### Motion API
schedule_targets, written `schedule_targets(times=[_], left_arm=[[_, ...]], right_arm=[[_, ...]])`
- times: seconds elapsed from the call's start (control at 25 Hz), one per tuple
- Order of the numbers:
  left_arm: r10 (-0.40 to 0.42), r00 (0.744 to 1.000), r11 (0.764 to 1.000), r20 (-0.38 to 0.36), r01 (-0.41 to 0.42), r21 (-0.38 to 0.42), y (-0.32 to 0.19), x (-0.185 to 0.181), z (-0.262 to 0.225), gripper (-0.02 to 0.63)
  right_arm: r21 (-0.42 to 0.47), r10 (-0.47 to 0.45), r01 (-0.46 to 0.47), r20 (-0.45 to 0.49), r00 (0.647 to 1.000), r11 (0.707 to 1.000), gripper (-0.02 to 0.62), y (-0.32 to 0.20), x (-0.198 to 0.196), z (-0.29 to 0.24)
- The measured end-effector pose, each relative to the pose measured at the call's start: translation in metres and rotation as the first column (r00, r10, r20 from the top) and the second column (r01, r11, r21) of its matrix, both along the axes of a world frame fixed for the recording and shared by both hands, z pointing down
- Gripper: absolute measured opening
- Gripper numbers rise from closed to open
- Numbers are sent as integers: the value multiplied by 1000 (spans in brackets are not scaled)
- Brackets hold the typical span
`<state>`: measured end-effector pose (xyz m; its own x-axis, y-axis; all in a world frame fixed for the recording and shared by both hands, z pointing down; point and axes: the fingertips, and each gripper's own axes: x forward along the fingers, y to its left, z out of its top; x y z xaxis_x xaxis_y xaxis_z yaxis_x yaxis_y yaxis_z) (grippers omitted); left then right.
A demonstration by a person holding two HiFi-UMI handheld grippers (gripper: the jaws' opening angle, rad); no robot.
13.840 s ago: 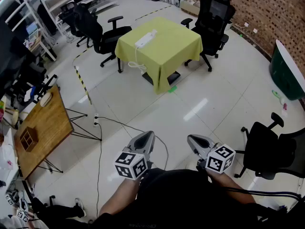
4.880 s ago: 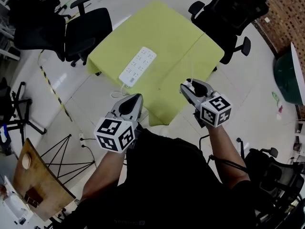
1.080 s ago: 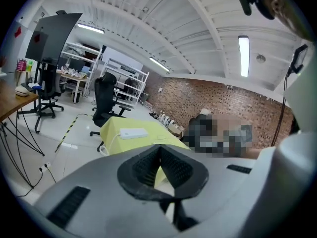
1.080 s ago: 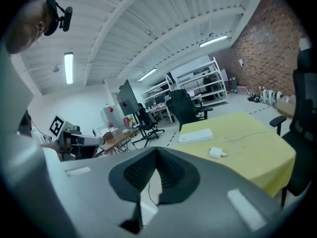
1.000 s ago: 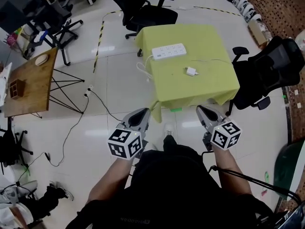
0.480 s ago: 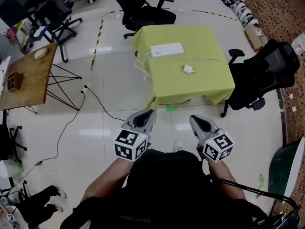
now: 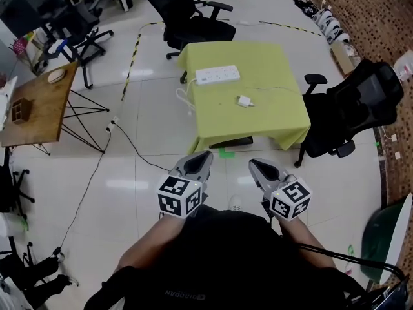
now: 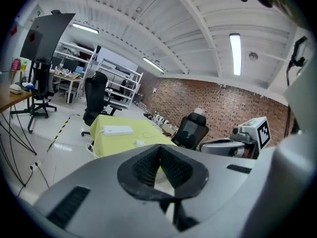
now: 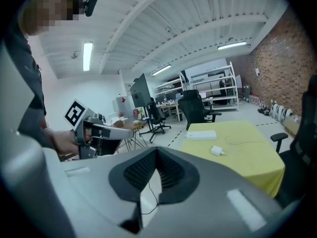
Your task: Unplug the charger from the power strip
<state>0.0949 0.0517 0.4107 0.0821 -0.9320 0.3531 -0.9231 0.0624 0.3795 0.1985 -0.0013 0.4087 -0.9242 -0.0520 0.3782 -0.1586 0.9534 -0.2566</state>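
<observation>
floor: pale glossy tiles | wall: brick | black office chairs | wooden table

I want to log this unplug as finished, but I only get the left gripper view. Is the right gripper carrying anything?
Observer: No. In its own view the right gripper has its jaws together, with nothing between them.
Operator: And the charger, is it out of the strip?
Observer: Yes. In the head view the charger lies on the yellow cloth, with bare cloth between it and the power strip.
Operator: Any cable I should mind?
Observer: In the head view the strip's white cable hangs in loops off the cloth's left edge.
</observation>
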Motion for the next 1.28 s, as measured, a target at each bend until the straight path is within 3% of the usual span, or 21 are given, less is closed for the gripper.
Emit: schedule_targets(times=[0.44,0.92,1.28], left_arm=[[-75,996,996,54,77,-42,3,-3,-2,6],[-31,998,998,52,34,-58,-4,11,5,6],[-53,998,998,44,55,-39,-1,-8,3,6]], right_arm=[[-5,-40,40,23,999,999,0,-24,14,3],[-20,-29,29,23,999,999,0,-29,15,10],[-18,6,-6,19,1000,1000,0,-29,13,8]])
